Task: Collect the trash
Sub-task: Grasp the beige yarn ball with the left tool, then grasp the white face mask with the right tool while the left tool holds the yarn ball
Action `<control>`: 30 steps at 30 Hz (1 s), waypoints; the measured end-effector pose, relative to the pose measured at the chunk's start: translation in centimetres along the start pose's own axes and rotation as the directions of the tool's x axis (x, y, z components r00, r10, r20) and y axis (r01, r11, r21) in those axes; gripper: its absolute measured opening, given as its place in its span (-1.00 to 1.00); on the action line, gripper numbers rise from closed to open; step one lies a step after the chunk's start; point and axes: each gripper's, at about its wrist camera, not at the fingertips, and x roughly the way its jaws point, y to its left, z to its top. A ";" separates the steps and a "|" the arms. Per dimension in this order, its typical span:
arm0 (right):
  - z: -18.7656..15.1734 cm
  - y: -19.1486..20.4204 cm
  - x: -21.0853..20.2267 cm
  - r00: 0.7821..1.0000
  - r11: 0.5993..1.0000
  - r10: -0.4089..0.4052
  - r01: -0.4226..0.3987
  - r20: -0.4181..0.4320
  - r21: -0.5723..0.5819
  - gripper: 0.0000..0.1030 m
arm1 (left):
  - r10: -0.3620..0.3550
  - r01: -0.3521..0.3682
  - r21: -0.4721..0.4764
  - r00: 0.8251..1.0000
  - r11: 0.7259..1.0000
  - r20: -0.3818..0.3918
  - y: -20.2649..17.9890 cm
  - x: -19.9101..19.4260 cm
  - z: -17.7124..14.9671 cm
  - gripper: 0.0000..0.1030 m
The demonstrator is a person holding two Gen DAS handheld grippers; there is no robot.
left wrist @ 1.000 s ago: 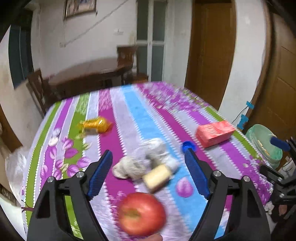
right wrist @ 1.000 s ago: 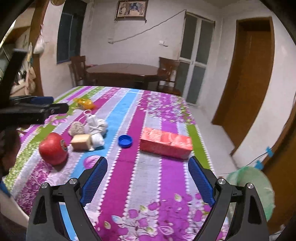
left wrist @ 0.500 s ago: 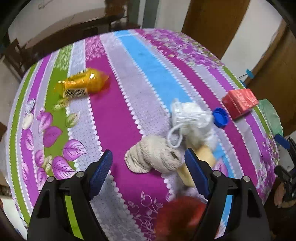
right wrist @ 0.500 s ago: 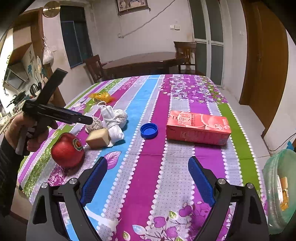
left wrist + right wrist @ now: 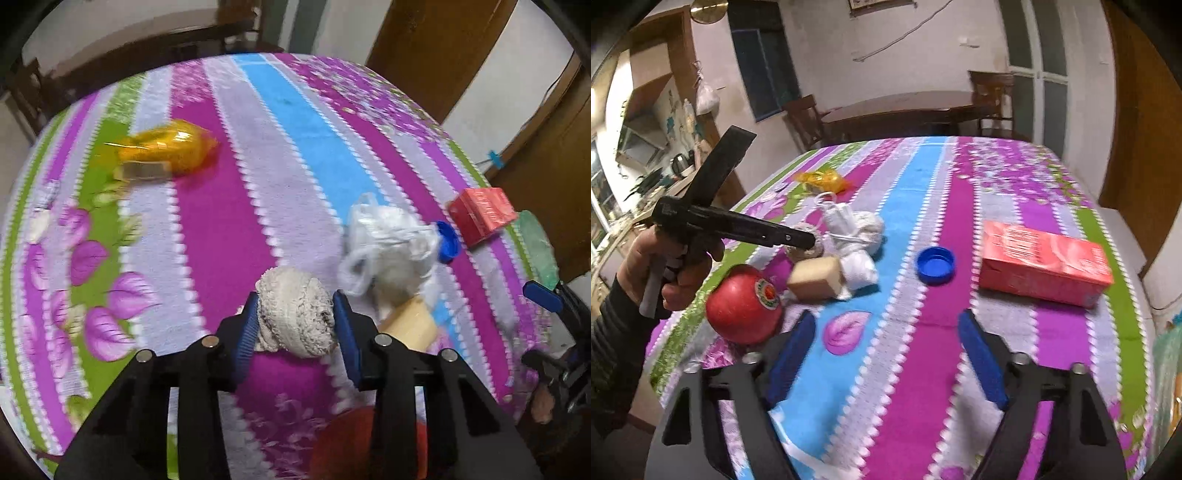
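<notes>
My left tool [image 5: 295,325] has just been closing, and its blue pads now press both sides of the crumpled beige rag wad [image 5: 297,312], which sits on the bench [image 5: 229,229] at about six o'clock in the left wrist view. My right tool [image 5: 886,350] has also been narrowing, but its jaws stand apart with nothing between them, hovering over the striped cloth. I judge the collecting barely begun: the wad is clamped but not yet lifted. Left on the bench are the white plastic bag [image 5: 388,243] at three o'clock of the wad, the tan block [image 5: 816,277] beside it, the blue bottle cap [image 5: 935,265], the red carton [image 5: 1045,264] at far right, and the orange wrapper [image 5: 162,153] at ten o'clock. The red apple [image 5: 744,304] may not be trash at all. A green bin [image 5: 537,247] shows at the bench's right edge, likely where things go.
</notes>
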 end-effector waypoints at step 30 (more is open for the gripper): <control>4.2 2.9 4.9 0.997 0.999 -0.038 0.037 0.062 0.030 -0.37 | 0.287 -0.264 -0.114 0.900 0.958 0.328 -0.7 -7.1 -5.2 -0.27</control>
